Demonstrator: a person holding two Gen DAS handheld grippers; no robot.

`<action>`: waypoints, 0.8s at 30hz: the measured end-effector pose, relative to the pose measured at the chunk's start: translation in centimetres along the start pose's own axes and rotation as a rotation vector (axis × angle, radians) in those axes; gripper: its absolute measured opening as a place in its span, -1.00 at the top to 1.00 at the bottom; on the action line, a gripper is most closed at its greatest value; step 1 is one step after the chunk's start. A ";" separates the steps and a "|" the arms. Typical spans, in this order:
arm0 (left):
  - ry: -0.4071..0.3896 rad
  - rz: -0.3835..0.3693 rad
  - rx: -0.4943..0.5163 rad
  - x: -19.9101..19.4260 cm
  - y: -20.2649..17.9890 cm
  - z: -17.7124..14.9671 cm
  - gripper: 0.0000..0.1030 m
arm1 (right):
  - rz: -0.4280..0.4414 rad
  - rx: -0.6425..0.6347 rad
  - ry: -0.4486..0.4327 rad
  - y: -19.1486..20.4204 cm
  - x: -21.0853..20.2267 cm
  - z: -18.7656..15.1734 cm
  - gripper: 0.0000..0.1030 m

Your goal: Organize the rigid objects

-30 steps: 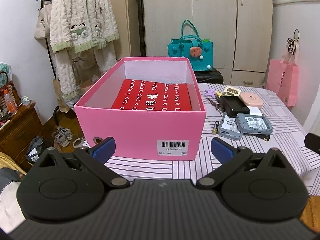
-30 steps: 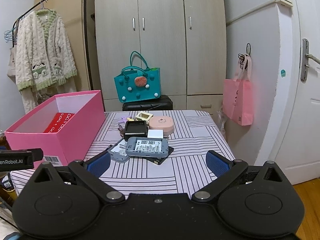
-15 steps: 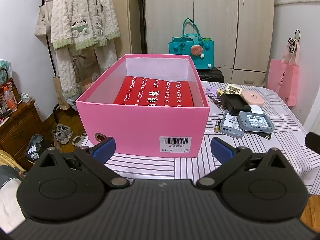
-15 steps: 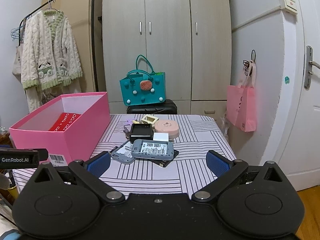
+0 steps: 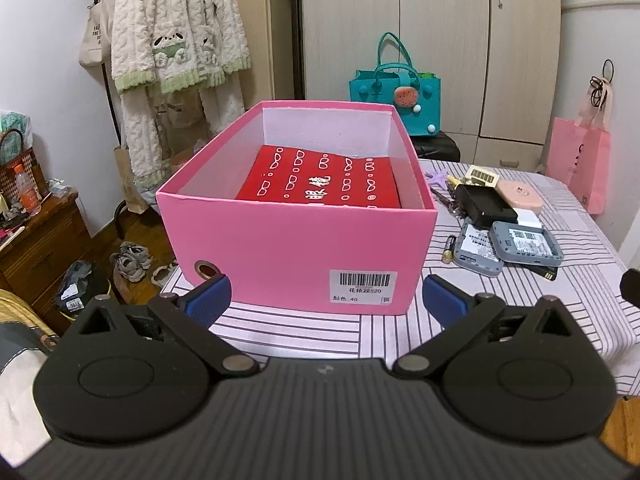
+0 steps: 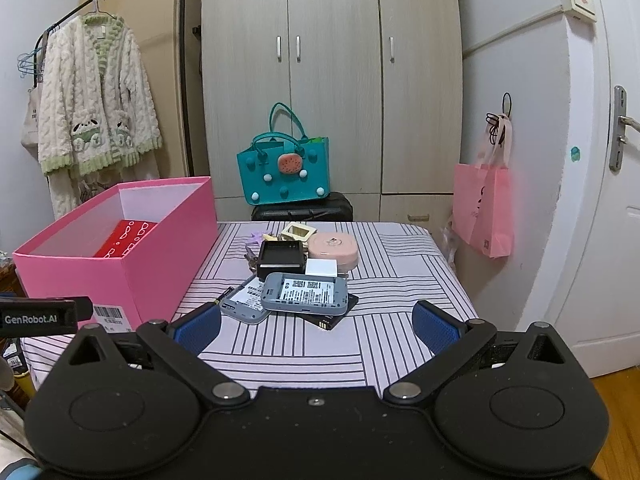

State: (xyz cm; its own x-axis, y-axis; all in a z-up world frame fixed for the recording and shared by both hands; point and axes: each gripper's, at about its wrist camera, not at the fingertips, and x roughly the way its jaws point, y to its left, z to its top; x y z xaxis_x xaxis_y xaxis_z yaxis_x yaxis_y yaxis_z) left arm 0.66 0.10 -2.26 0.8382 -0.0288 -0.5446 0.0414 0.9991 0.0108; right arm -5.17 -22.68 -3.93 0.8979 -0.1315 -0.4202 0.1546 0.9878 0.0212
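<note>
Pink box barcode label faces left claw – released, door handle only behind right claw – released

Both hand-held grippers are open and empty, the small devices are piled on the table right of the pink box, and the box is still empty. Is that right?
Not quite: the pink box is not empty. The left wrist view shows a red package lying flat inside it. The rest holds: the left hand-held gripper and right hand-held gripper are open and empty, and the devices lie piled on the table right of the box.
</note>
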 end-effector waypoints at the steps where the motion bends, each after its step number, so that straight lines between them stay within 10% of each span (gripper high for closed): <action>1: 0.001 0.001 0.001 0.1 -0.1 0.0 -1.00 | 0.000 0.000 0.001 0.0 0.0 0.0 -0.99; 24: 0.036 -0.110 0.046 1.4 -0.7 -0.4 -0.97 | 0.092 0.047 -0.055 -1.0 1.8 -0.8 -1.00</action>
State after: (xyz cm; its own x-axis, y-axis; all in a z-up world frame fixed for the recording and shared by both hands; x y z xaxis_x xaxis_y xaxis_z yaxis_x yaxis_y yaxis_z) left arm 1.60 -0.58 -3.35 0.8070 -0.1360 -0.5747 0.1573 0.9875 -0.0128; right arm -3.98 -23.85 -5.42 0.9303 -0.0457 -0.3640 0.0879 0.9911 0.1002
